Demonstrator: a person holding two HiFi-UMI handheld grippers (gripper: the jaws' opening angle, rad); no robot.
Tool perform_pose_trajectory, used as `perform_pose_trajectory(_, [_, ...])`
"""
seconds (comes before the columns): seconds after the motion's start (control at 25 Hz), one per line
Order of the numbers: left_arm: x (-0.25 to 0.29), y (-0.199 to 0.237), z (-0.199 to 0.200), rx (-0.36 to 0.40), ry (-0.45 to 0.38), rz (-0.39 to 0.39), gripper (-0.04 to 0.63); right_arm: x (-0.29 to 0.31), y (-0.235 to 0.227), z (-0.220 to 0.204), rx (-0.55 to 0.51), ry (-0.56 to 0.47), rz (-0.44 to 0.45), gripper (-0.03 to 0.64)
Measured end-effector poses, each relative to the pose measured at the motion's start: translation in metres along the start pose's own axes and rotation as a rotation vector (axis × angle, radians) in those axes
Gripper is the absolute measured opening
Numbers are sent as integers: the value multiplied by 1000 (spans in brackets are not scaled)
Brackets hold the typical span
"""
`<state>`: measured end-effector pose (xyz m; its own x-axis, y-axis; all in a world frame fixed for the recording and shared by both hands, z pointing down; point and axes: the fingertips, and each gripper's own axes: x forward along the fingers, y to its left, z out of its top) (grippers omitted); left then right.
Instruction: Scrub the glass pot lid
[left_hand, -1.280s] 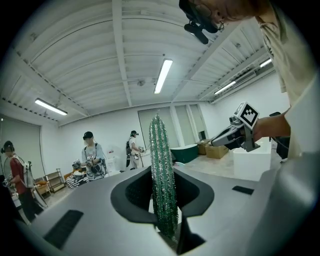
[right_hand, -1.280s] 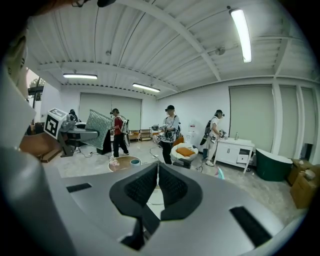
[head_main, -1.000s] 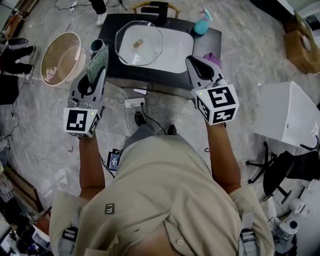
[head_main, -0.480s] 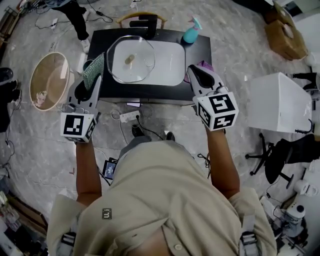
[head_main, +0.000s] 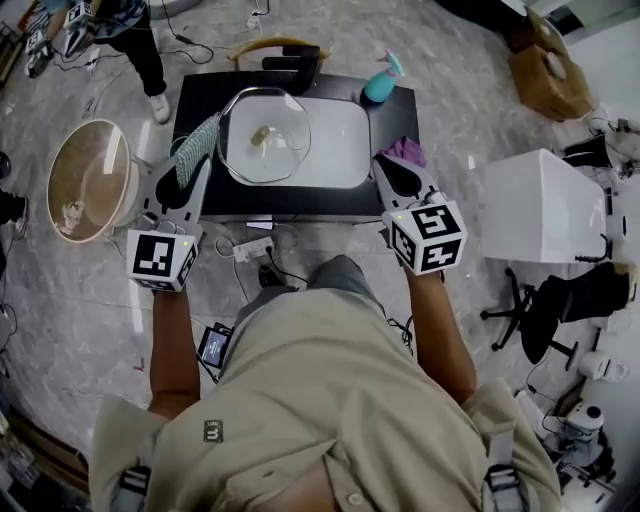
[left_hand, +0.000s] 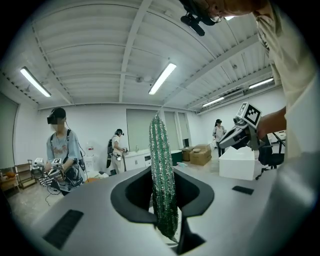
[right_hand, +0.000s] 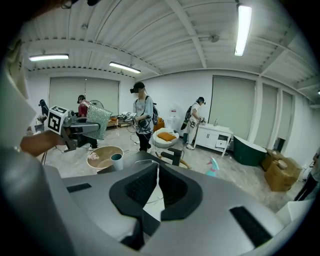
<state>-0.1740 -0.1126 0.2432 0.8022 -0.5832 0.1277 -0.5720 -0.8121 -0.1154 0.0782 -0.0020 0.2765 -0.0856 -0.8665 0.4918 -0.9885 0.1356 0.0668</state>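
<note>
Black table (head_main: 402, 112): glass pot lid (head_main: 265, 135) in sink (head_main: 345, 150), spray bottle (head_main: 380, 86) beside; left claw (head_main: 183, 173) pinches scourer (head_main: 198, 147); right claw (head_main: 393, 172) closed, empty.

No readable words or numbers, small shirt logo (head_main: 213, 431) too blurred to read

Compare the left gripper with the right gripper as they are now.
The left gripper is shut on a green scrub pad standing between its jaws; the right gripper has its jaws together on nothing. The left gripper is at the counter's left front, the right gripper at its right front by a purple cloth. Neither touches the glass lid.
</note>
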Motion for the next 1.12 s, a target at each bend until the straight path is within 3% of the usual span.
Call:
perform_pose_trajectory(0.28, [22,17,-15,-4,12,41,87,47,-2,20,-65,18,66,28])
perform_pose_trajectory(0.52, [26,28,-32,-2,70,179,87,105,8,29,-124,-10,212,28])
perform_pose_trajectory(0.88, [73,19,-81,12,216,241,87,162,-9,29,-194,18,344,28])
perform_pose_trajectory(1.12, [112,33,-98,21,271,281,87,192,-35,31,-206,20,374,28])
